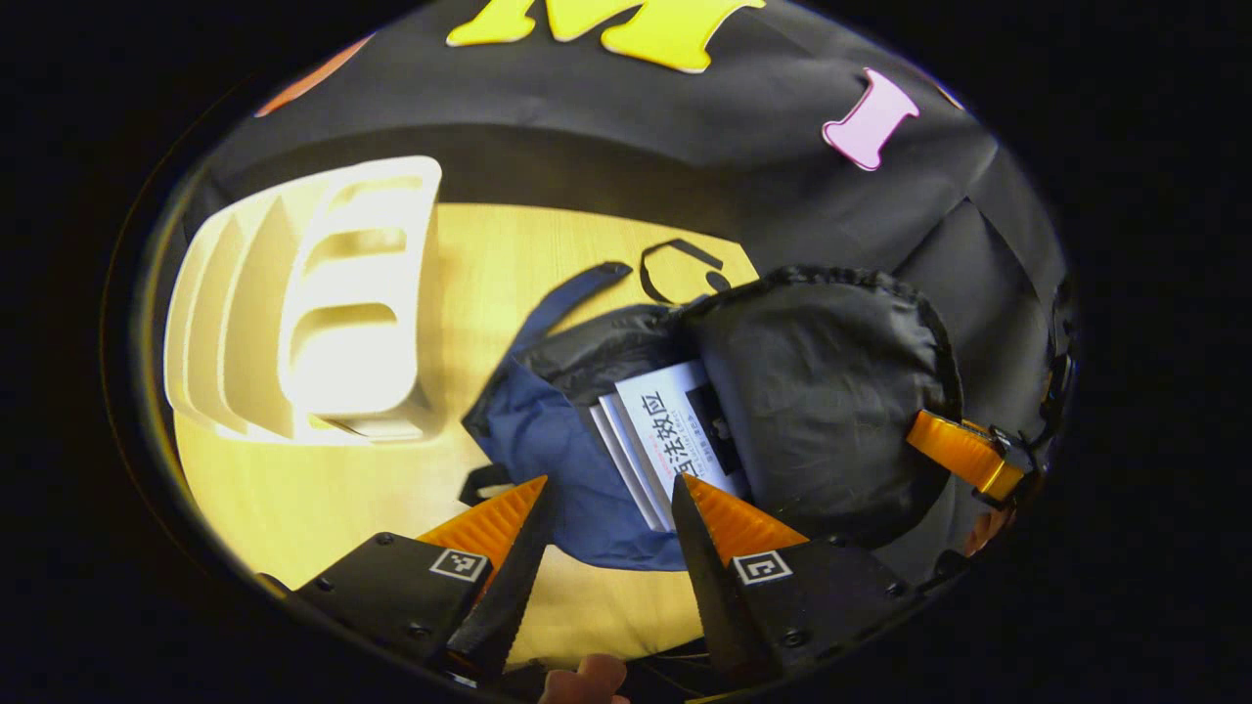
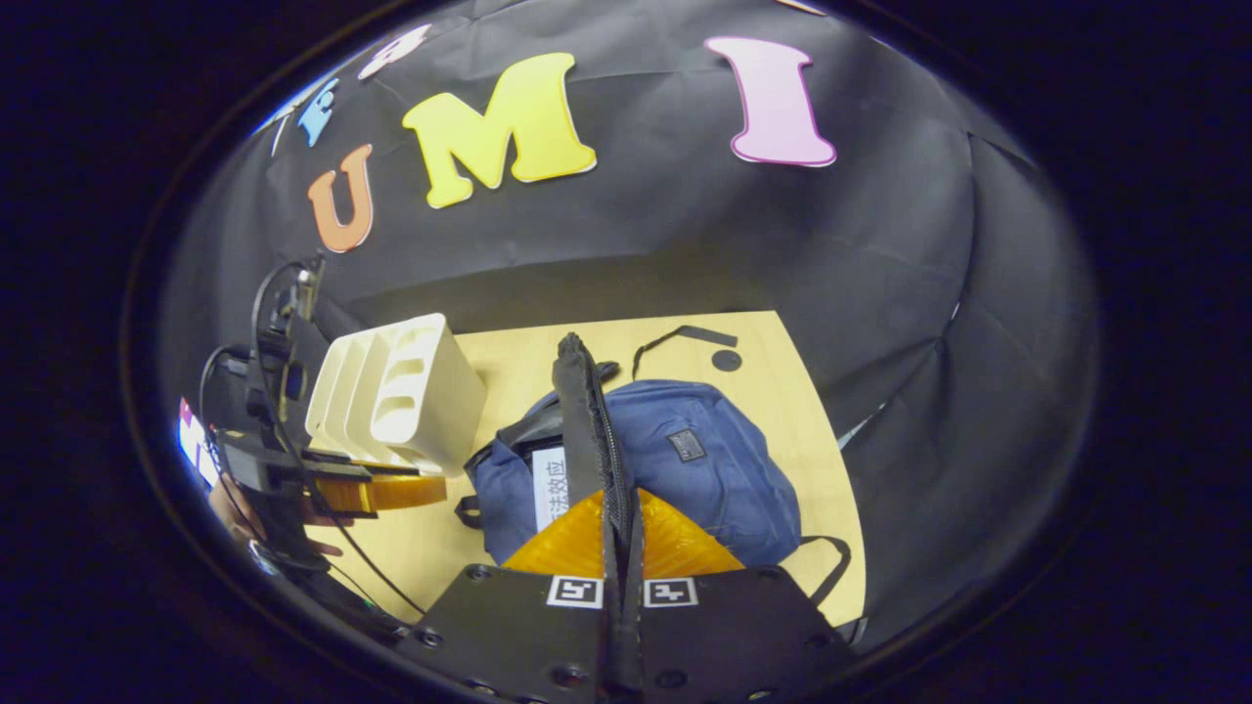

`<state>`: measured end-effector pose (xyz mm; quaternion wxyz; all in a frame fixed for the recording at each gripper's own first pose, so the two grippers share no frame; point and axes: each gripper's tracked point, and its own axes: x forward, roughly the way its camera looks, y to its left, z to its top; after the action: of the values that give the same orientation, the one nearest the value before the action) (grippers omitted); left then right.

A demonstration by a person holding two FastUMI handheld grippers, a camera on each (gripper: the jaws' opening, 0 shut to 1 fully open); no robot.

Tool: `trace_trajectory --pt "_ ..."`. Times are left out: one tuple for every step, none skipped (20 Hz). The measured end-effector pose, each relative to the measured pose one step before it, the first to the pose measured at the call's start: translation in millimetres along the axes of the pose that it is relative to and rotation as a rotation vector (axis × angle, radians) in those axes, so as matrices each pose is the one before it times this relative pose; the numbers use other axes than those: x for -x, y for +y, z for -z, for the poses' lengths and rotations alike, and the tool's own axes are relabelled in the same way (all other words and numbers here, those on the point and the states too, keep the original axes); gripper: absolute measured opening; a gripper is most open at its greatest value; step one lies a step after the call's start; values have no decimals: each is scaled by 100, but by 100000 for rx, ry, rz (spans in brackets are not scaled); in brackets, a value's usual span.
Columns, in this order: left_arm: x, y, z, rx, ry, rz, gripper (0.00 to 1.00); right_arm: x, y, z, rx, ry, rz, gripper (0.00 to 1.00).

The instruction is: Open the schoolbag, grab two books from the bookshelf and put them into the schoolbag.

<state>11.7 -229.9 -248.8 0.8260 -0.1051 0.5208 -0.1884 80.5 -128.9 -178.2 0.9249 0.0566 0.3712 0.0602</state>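
Note:
The blue schoolbag [image 1: 548, 440] lies open on the wooden table, its dark lined flap [image 1: 822, 391] lifted up. Two white books [image 1: 665, 430] sit inside the opening, side by side. My left gripper [image 1: 611, 489] hovers open just before the books, with nothing between its fingers. My right gripper [image 2: 621, 508] is shut on the flap's zipper edge [image 2: 582, 411] and holds it upright; it also shows in the left gripper view as the right gripper [image 1: 924, 435] pinching the flap's far side. From the right gripper view, the schoolbag [image 2: 704, 460] has a book [image 2: 550, 489] peeking out.
The white bookshelf [image 1: 313, 303] stands at the left of the table, its slots looking bare; in the right gripper view the bookshelf [image 2: 401, 401] sits behind the left gripper [image 2: 440, 489]. A black strap [image 1: 675, 264] trails behind the bag. The wooden table [image 1: 293, 489] shows bare wood in front.

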Motion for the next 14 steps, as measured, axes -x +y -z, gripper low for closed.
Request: trace_trajectory --pt "1051 628 -960 -2012 -4567 -2811 76 -100 379 104 357 -29 -398 0" --pt "1412 996 -1203 -1597 -6122 -3376 76 -104 576 140 210 109 -596 1" --pt "1028 626 -867 146 -4558 -2264 76 29 497 148 146 176 -470 1" --pt "913 691 -1045 986 -4367 -1808 76 -39 375 126 -19 -126 -240 1" --pt "1073 755 -1128 868 -4430 -1774 76 -111 430 241 -33 -1 -182 1" --pt "1334 852 -1272 766 -4493 -1358 76 -258 321 335 -667 24 63 0" --pt "902 689 -829 1280 -3828 -394 76 -271 538 380 -921 543 -672 0" --pt "889 619 -904 448 -3408 -912 76 -325 499 481 -398 705 -521 1" --pt "775 851 -953 -381 -3511 -1311 77 -295 449 461 113 842 -239 1" --pt "773 709 -920 -1019 -3188 -914 87 -385 570 483 333 834 -223 1" --pt "659 558 -817 -1590 -2960 -1239 77 -361 517 516 416 939 -277 1" --pt "680 675 -719 -2358 -1954 -1458 77 -266 583 276 183 649 -347 1" --pt "726 999 -471 -2643 -1973 -2212 78 -394 640 354 81 537 -322 1" --pt "661 600 -574 -3058 -1533 -1955 78 -314 561 265 136 729 -233 0"
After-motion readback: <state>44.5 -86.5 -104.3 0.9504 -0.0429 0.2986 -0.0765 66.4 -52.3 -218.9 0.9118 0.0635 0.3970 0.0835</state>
